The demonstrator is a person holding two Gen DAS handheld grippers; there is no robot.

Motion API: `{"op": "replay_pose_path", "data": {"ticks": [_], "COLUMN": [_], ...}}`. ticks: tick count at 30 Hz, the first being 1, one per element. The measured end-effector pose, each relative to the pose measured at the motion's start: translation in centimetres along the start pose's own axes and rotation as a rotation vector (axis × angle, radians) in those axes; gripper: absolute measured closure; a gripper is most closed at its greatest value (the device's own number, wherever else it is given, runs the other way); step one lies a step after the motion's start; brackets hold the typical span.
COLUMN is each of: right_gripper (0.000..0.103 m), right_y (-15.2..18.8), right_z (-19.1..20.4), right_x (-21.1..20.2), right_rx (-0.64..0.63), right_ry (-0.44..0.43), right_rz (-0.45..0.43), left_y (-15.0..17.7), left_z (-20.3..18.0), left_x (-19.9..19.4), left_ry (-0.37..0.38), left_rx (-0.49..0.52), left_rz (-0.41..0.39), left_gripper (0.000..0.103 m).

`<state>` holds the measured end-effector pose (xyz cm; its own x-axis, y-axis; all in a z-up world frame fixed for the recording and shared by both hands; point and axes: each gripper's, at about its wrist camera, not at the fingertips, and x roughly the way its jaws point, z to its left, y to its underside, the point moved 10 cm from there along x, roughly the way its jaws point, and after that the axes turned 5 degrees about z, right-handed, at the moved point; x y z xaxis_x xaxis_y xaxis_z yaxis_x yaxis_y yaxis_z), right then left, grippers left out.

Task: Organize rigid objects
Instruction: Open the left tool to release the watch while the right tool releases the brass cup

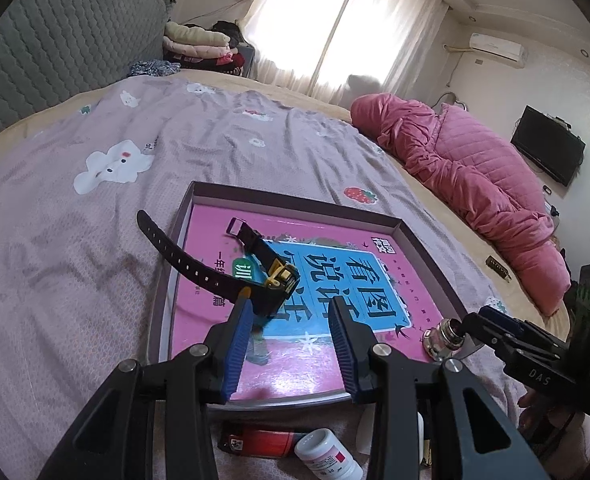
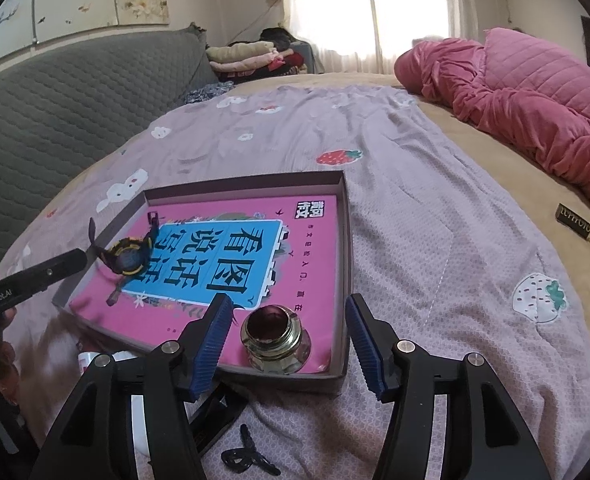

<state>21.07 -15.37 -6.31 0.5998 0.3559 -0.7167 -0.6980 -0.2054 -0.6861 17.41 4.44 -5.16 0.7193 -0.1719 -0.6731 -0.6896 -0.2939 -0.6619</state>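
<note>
On the bedspread lies a shallow box lined with a pink book.

Left wrist view:
- The left gripper stands with its blue pads spread and nothing pressed between them.
- A black-and-yellow watch rests inside the box just beyond the left pad tip. One strap runs out over the box wall toward 10 o'clock. Whether the pad touches the watch cannot be told.
- The right gripper enters from 3 o'clock, its tip at the neck of a glass jar in the box corner. Its jaw spacing cannot be read from this side.
- At 6 o'clock, outside the box, lie a red lighter and a white pill bottle, both partly covered by the gripper frame.

Right wrist view:
- The right gripper shows both pads spread, with the open-mouthed jar standing upright between them, clear of each pad.
- The watch sits at 9 o'clock in the box, beside one dark finger of the left gripper; that gripper's other finger is out of frame.
- A black looped item at 6 o'clock is too small to identify.
- A brass-coloured item lies well apart at 3 o'clock; its type cannot be made out.
- A white object at 8 o'clock is mostly hidden.
</note>
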Motion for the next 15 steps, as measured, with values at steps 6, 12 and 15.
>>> {"op": "replay_pose_path", "data": {"ticks": [6, 12, 15], "right_gripper": [0.037, 0.035, 0.035], "right_y": [-0.3, -0.5, -0.5], "right_z": [-0.2, -0.2, -0.3], "right_x": [-0.6, -0.9, -1.0], "right_rx": [0.004, 0.007, 0.005], "right_ry": [-0.001, -0.004, -0.001], "right_rz": [-0.026, -0.032, -0.037], "left_y": [-0.1, -0.4, -0.4], "left_z": [-0.1, 0.0, 0.0], "left_x": [-0.5, -2.1, -2.9], "left_ry": [0.001, -0.004, -0.006], "left_rx": [0.011, 0.016, 0.013], "left_rz": [-0.016, -0.043, -0.055], "left_gripper": [0.064, 0.062, 0.046]}}
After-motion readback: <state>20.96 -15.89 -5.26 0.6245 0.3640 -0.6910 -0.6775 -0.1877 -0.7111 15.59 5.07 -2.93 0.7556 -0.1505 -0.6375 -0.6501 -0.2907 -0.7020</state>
